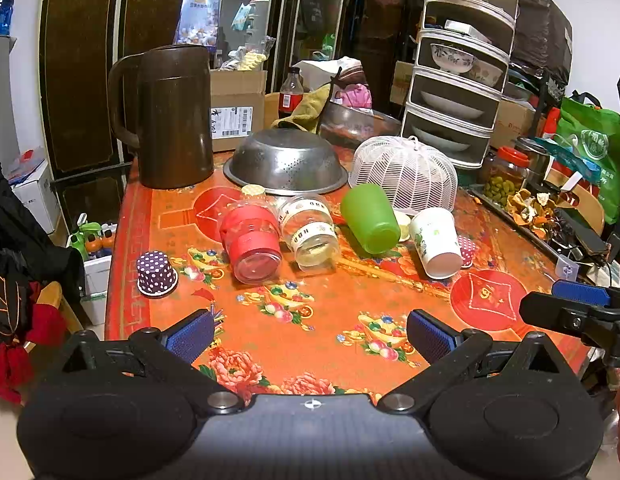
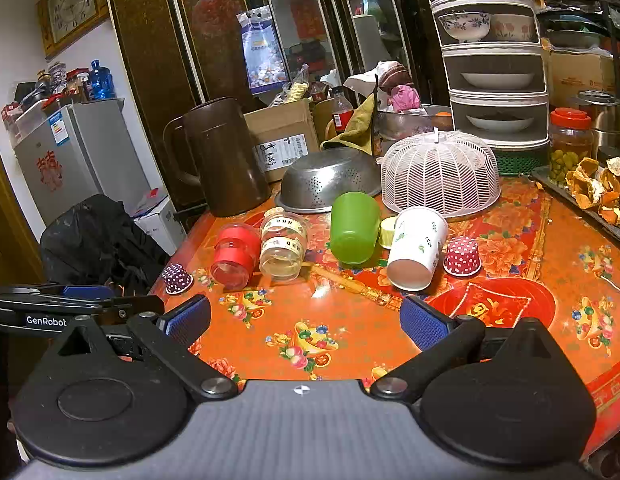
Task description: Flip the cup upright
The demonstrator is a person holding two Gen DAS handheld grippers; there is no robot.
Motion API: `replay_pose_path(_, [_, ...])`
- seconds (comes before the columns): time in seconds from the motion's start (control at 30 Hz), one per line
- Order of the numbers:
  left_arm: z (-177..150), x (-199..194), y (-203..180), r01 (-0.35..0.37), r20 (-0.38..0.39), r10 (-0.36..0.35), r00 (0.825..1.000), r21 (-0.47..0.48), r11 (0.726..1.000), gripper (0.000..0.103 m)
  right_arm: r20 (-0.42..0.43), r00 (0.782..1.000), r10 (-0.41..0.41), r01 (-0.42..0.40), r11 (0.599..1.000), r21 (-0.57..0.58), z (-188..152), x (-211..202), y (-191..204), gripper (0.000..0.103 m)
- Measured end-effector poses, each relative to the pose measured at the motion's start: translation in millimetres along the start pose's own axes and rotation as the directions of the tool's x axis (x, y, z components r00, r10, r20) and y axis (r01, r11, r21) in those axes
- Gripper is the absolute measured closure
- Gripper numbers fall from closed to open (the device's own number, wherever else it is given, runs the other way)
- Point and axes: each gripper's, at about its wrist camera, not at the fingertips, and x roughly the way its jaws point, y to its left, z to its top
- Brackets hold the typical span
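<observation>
Cups on floral worktop point(image 1: 310, 320), all tipped or inverted, green cup point(image 2: 354, 227) mid-row; left gripper point(image 1: 310, 330) and right gripper point(image 2: 305, 320), jaws wide, empty, well short; best gripped across its wall, then rotated upright.

brown jug point(image 1: 173, 116), steel colander point(image 1: 285, 162), white mesh food cover point(image 1: 406, 174)

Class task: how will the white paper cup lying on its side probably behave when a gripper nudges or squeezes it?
The paper cup lies on its side, so it likely rolls in a curve. Being thin and empty, it probably feels light and dents easily.
</observation>
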Motion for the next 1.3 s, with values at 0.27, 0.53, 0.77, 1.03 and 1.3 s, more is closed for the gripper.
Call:
replay_pose_path(0.27, [0,1,-2,-0.002,-0.005,0.002,1.000,-0.001,1.000,0.000,0.000,1.000,0.000,0.000,1.000,0.000,1,0,0,0.001])
replay_pose_path(0.53, [2,6,-4,-0.016,-0.022,0.016,1.000,0.001,1.000,0.000,-0.001,1.000,0.005,-0.005,1.000,0.004,-1,-1,-4,0.001])
replay_pose_path(0.77, [22,20,-6,0.001,-0.038,-0.002,0.999,-0.032,0.999,0.000,-0.004,1.000,0.018,-0.018,1.000,0.023,-5,-2,-18,0.001])
replay_pose_path(1.03, [92,97,-22,0.003,-0.197,-0.017,0.980,-0.071,0.997,0.001,-0.005,0.999,0.035,-0.034,0.998,0.061,-10,-10,-39,0.001])
replay_pose_path(1.3, [105,177,-33,-0.037,-0.327,-0.007,0.945,-0.126,0.991,0.009,-0.028,0.999,0.038,-0.034,0.990,0.138,-18,-21,-59,0.001])
